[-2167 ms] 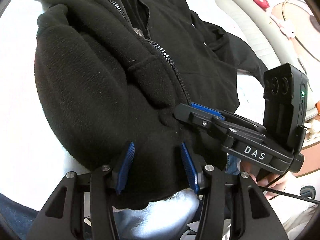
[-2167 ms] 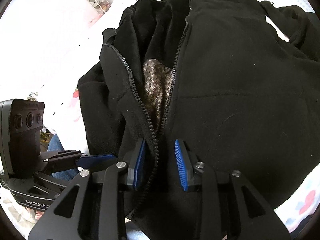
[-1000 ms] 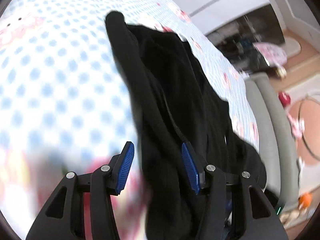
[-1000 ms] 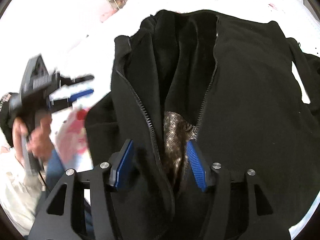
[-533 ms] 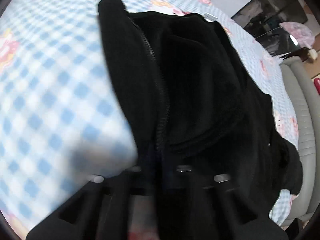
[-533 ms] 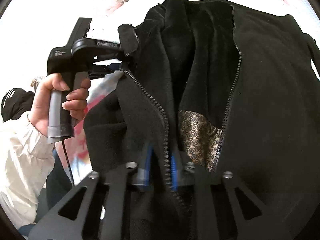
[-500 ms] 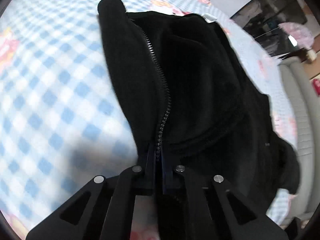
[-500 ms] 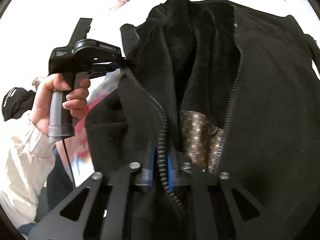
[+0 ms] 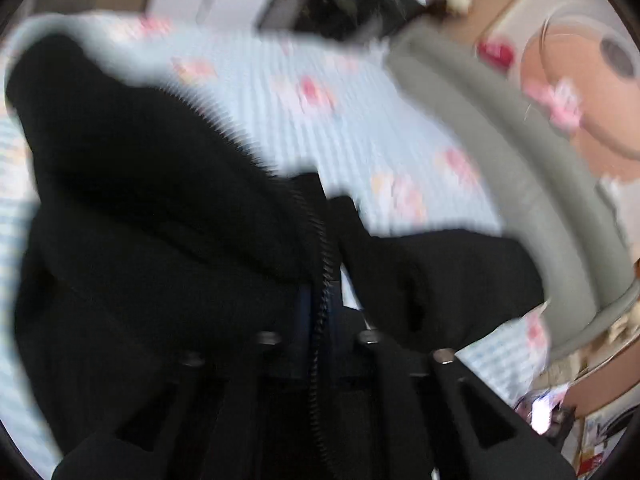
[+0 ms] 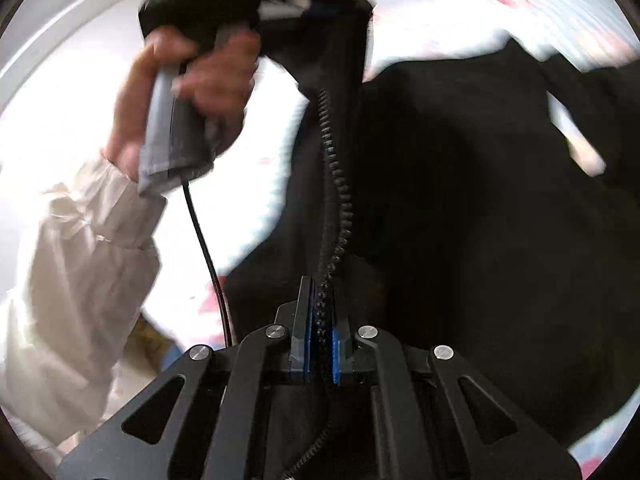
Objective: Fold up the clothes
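Note:
A black fleece jacket point(image 9: 140, 220) lies on the bed, and one front panel is lifted by its zipper edge point(image 10: 336, 176). My right gripper point(image 10: 320, 320) is shut on the lower part of that zipper edge. My left gripper point(image 9: 320, 312) pinches the same edge higher up; its jaws are opening, with the zipper teeth still pressed between the pads. In the right wrist view the left gripper point(image 10: 280, 4) is at the top, held by a hand point(image 10: 200, 80). The zipper runs taut between the two grippers. The left wrist view is blurred by motion.
The jacket lies on a blue checked bed sheet point(image 9: 360, 120) with pink prints. A grey padded edge point(image 9: 500, 152) curves along the right, with floor and small objects beyond it. A white sleeve point(image 10: 80, 280) and a black cable point(image 10: 200, 240) fill the left of the right wrist view.
The left gripper has swung sideways and rolled, carrying the upper zipper edge with it. The zipper is now stretched straight between the grippers. The right gripper has kept its grip and shifted a little.

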The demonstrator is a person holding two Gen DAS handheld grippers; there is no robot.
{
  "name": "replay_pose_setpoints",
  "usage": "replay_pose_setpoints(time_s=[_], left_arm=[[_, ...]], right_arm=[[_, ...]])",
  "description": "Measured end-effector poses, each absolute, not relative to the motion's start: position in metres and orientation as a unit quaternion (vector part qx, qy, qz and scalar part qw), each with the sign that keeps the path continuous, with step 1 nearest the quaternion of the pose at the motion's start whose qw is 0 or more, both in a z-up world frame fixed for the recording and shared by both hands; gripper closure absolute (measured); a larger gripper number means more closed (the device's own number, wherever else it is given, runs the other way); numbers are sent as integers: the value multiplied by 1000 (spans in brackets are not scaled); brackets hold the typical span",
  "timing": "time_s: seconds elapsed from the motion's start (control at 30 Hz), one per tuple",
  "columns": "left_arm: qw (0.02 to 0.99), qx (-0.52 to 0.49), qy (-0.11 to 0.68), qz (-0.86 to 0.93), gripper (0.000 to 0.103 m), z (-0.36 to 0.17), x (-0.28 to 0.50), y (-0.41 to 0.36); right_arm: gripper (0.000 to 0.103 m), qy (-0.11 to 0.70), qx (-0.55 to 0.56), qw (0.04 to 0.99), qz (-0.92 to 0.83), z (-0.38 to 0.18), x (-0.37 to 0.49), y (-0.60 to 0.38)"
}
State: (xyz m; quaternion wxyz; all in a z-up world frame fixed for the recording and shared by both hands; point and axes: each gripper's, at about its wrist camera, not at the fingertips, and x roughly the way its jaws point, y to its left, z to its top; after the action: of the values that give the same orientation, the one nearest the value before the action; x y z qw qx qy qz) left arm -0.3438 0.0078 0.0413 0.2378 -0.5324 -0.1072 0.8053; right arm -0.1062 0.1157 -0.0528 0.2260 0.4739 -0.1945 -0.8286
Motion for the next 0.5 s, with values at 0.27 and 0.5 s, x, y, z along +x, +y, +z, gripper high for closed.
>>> replay_pose_setpoints(time_s=[0.27, 0.5], left_arm=[[217, -543, -124, 802, 64, 1, -275, -45], [135, -502, -162, 839, 52, 3, -189, -163]], right_arm=[[83, -231, 514, 175, -808, -91, -96, 171], [75, -246, 521, 174, -799, -95, -78, 161]])
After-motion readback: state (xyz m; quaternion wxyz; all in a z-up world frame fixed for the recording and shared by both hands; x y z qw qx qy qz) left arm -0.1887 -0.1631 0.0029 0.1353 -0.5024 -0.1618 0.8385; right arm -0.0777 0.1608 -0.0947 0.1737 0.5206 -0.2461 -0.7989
